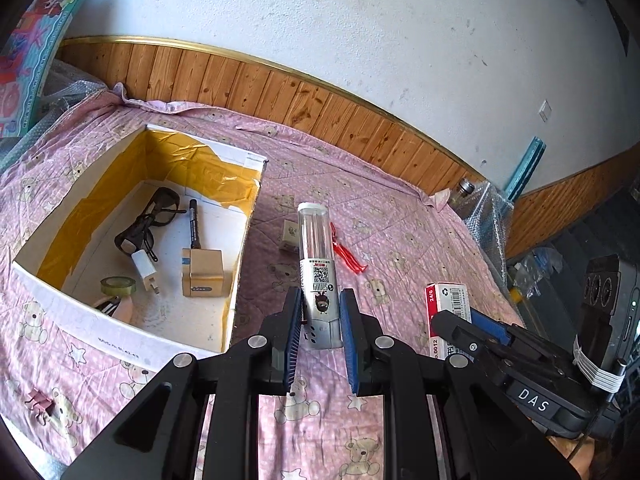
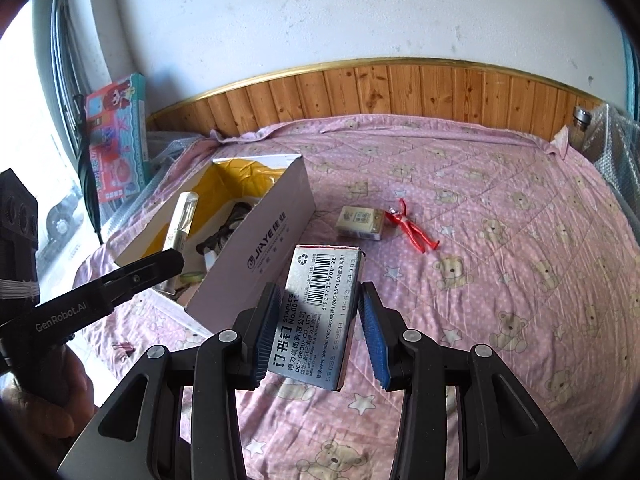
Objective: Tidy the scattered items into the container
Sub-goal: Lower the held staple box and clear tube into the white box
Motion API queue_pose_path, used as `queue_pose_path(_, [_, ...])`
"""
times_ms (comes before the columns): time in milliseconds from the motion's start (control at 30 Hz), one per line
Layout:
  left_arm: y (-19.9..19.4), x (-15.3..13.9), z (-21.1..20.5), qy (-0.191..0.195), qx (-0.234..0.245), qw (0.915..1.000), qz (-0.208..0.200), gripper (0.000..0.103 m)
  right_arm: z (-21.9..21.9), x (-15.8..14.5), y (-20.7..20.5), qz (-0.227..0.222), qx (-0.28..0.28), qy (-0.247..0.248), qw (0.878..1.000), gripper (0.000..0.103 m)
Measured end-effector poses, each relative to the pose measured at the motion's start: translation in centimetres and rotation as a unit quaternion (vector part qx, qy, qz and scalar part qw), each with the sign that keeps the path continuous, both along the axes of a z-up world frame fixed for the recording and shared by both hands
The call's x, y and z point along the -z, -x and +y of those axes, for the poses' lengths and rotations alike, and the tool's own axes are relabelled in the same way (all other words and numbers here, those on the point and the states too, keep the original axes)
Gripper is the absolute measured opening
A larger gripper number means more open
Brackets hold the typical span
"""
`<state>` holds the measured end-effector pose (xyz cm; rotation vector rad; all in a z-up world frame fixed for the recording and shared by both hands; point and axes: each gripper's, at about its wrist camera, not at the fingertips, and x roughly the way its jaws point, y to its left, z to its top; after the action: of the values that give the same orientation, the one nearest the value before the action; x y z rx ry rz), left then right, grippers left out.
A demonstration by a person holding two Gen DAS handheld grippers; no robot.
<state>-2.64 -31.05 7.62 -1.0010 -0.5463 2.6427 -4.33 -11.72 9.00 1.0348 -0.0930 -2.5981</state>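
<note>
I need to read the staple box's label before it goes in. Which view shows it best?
The right wrist view: the staple box fills the middle, barcode and print facing the camera, clamped in the right tool. The left wrist view shows only a sliver of it, mostly hidden behind that tool.

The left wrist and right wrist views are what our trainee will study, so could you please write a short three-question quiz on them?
1. True or false: the left hand-held gripper holds a clear-topped tube.
2. What does the right hand-held gripper hold: A a tape roll, B a staples box, C a marker?
3. Which red item still lies on the pink quilt, outside the white box?

Key
1. True: its pads close on the tube's silver base.
2. B: the label reads STAPLES.
3. The red figure, beside a small cream box.
</note>
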Motion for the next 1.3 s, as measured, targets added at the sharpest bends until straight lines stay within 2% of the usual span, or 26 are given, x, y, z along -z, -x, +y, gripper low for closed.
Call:
queue_pose_path(833, [0.0, -1.0, -9.6, -0.05, -0.077, 0.9955, 0.025, 0.02, -10.1, -3.0, 1.6, 0.022, -0.086, -0.029, 0.996, 0.042])
queue_pose_path(1300, [1.2, 0.4, -13.9, -0.065, -0.113, 0.9914, 0.006, 0.02, -16.3, -3.3, 3.5, 0.024, -0.141, -0.035, 0.989, 0.042])
